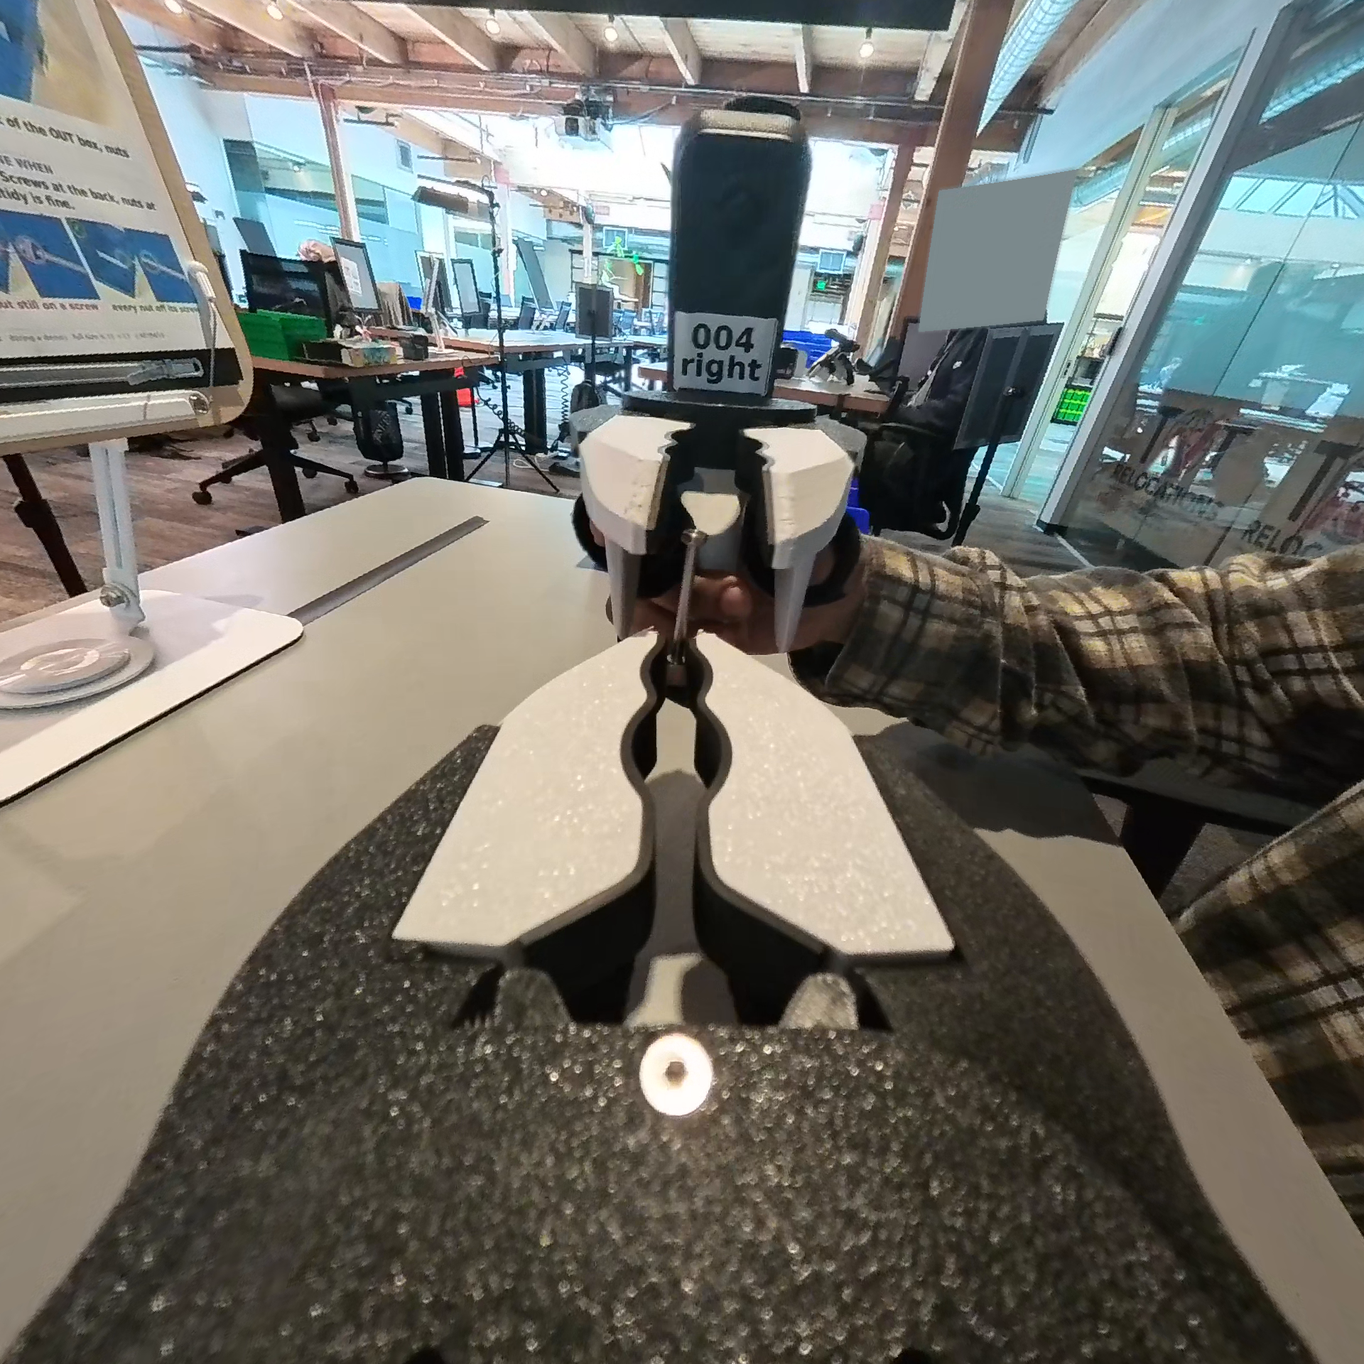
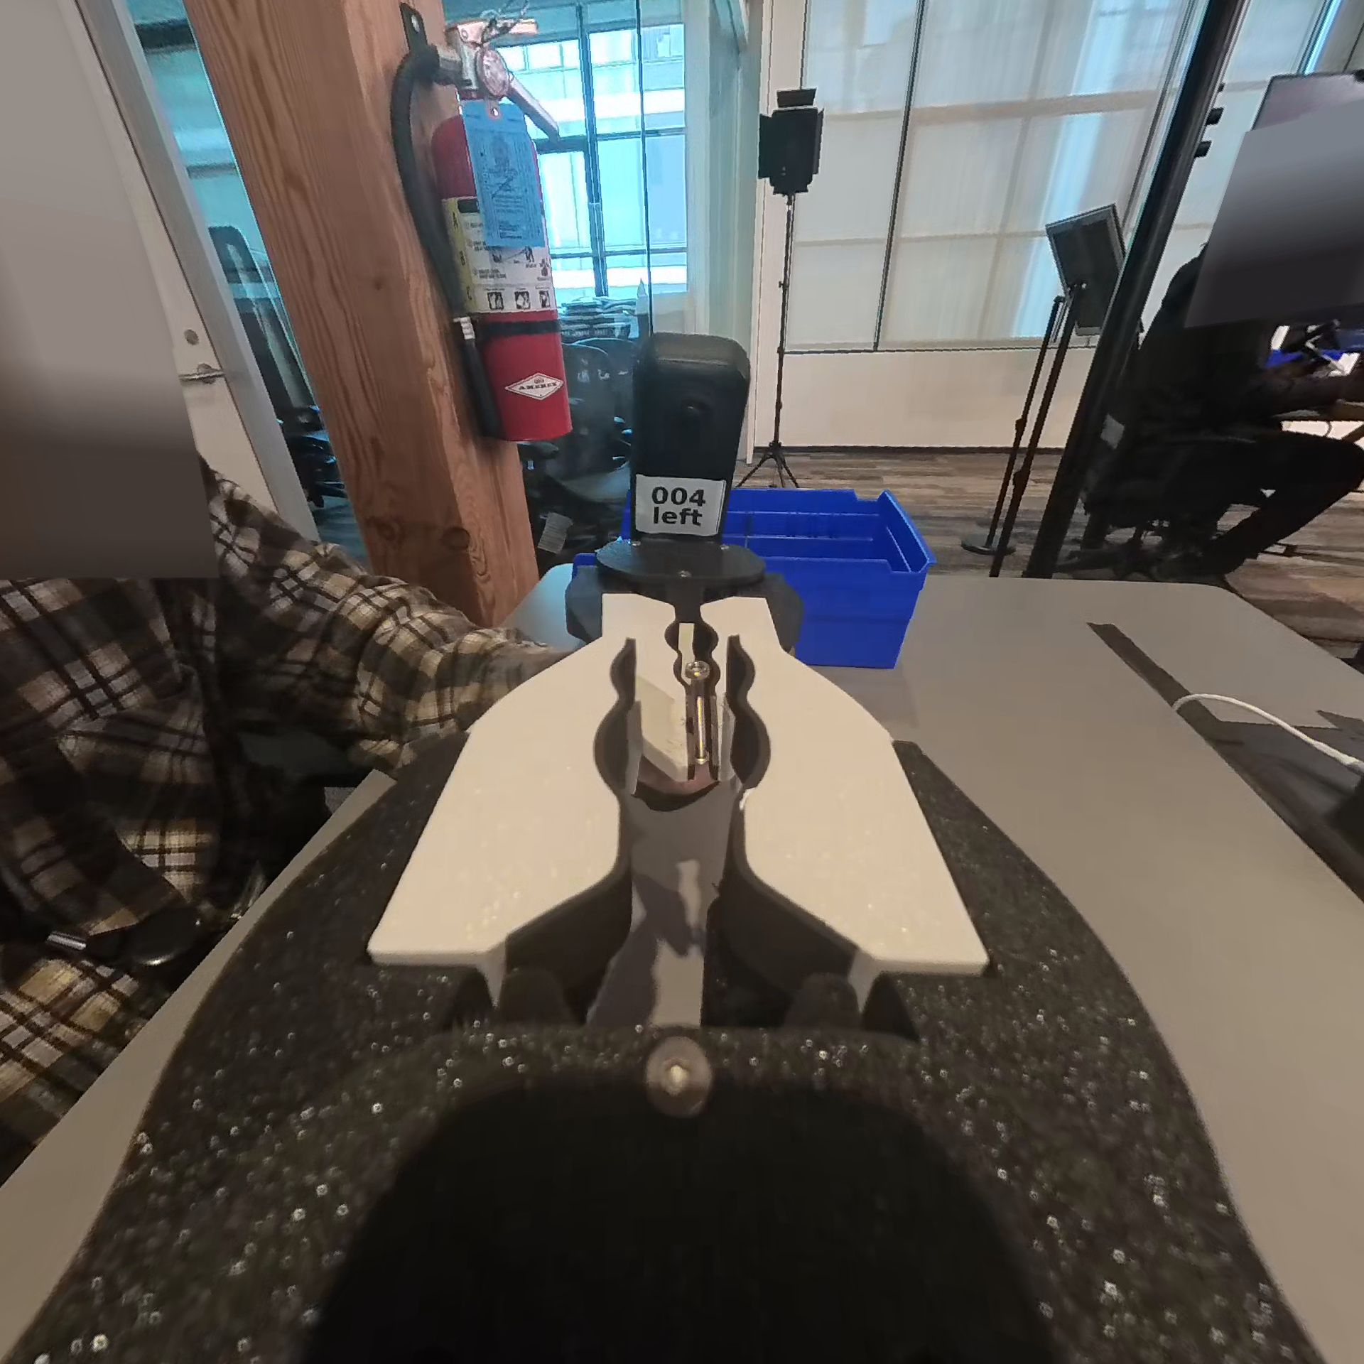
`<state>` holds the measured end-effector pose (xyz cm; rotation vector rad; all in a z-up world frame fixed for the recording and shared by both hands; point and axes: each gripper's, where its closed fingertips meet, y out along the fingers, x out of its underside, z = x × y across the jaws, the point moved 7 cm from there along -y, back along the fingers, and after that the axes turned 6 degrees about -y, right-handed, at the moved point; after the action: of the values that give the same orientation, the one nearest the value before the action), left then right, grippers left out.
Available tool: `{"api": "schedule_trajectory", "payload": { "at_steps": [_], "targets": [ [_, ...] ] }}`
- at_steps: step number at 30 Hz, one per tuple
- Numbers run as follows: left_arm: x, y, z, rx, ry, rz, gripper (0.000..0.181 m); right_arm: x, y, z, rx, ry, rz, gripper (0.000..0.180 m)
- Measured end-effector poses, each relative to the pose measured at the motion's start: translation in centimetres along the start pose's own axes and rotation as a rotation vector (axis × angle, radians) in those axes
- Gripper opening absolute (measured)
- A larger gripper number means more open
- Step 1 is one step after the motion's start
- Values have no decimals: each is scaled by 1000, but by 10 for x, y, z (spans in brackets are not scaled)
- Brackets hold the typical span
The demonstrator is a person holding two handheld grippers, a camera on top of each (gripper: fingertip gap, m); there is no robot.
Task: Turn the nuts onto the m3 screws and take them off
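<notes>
A thin metal M3 screw (image 1: pixel 683 601) is held in the air between the two grippers, which face each other over the grey table (image 1: pixel 258 849). My left gripper (image 1: pixel 675 653) is shut on the near end of the screw. The shaft points away, into my right gripper (image 1: pixel 705 635), whose white fingers (image 1: pixel 790 598) stand apart on either side of it. In the right wrist view my right gripper (image 2: pixel 679 649) is open around the left gripper's tips (image 2: pixel 694 767) and the screw (image 2: pixel 697 712). A small wider piece (image 1: pixel 690 539) sits at the screw's far end; I cannot tell if it is a nut or the head.
A blue bin (image 2: pixel 849 590) stands on the table behind the left gripper. An instruction board (image 1: pixel 96 221) on a white stand (image 1: pixel 184 649) is at the left. A dark slot (image 1: pixel 391 568) runs along the table. A white cable (image 2: pixel 1255 731) lies at the right. Plaid sleeves (image 1: pixel 1070 664) reach in. Only a small space, under 4 cm, lies between the two pairs of fingers.
</notes>
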<state>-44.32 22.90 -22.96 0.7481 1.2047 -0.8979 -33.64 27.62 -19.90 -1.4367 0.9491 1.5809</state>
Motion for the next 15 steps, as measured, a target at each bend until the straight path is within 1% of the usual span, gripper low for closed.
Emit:
{"api": "schedule_trajectory", "payload": {
  "at_steps": [15],
  "targets": [
    [-2, 0, 1, 0, 5, 5, 4, 1, 3, 2, -5, 8, -11, 14]
  ]
}}
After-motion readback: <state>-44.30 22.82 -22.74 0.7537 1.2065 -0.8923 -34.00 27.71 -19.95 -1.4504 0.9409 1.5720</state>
